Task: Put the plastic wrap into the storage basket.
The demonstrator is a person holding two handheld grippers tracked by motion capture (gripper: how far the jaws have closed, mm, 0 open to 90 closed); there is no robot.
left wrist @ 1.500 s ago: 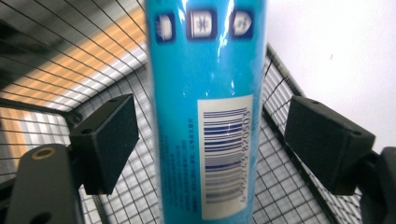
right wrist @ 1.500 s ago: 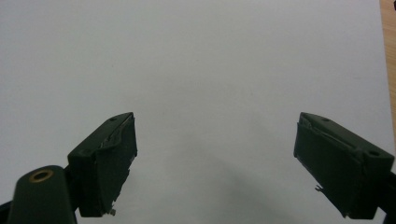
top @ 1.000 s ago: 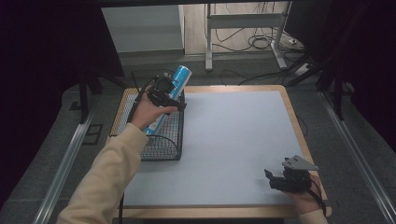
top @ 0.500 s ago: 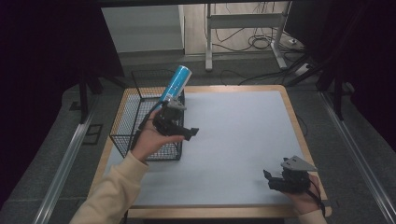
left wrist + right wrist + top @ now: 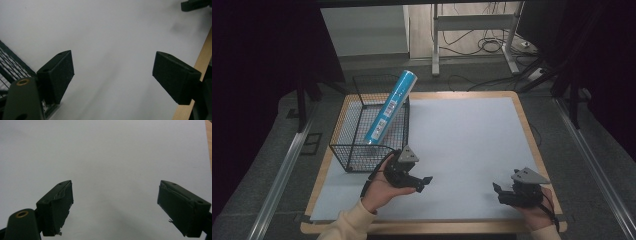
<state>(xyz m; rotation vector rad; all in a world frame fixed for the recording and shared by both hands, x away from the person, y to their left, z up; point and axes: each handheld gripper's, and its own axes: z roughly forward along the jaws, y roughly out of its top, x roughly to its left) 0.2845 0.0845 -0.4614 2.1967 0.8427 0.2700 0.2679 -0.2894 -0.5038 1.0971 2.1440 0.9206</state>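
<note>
- My left gripper (image 5: 421, 183) is held just above the pale grey mat (image 5: 462, 150), near the desk's (image 5: 527, 120) front edge and just off the near right corner of the wire basket (image 5: 362, 150)
- Left jaws stand wide apart with nothing between them; the left gripper view confirms only bare mat (image 5: 112, 50) in the gap
- In that same view, black basket wire (image 5: 10, 62) runs along the left margin, the wooden desk rim (image 5: 197, 72) crosses the right side, and part of the other gripper (image 5: 196, 4) sits in the top right corner
- My left hand (image 5: 382, 187) grips the tool from beneath, a cream sleeve (image 5: 344, 225) entering from the bottom edge
- My right gripper (image 5: 499, 192) rests low at the front right of the mat, well apart from the left one, grey three-cornered plate (image 5: 529, 176) on top
- Right jaws likewise spread wide and empty; the right gripper view shows plain mat (image 5: 112, 157) between them, with a sliver of wood (image 5: 209, 130) at the upper right
- The blue tube (image 5: 389, 107) stands tilted inside the basket, lower end down in the mesh, upper end leaning over the far right rim and rising above it
- The basket occupies the desk's left side, partly on the mat
- Neither gripper touches the tube or the basket
</note>
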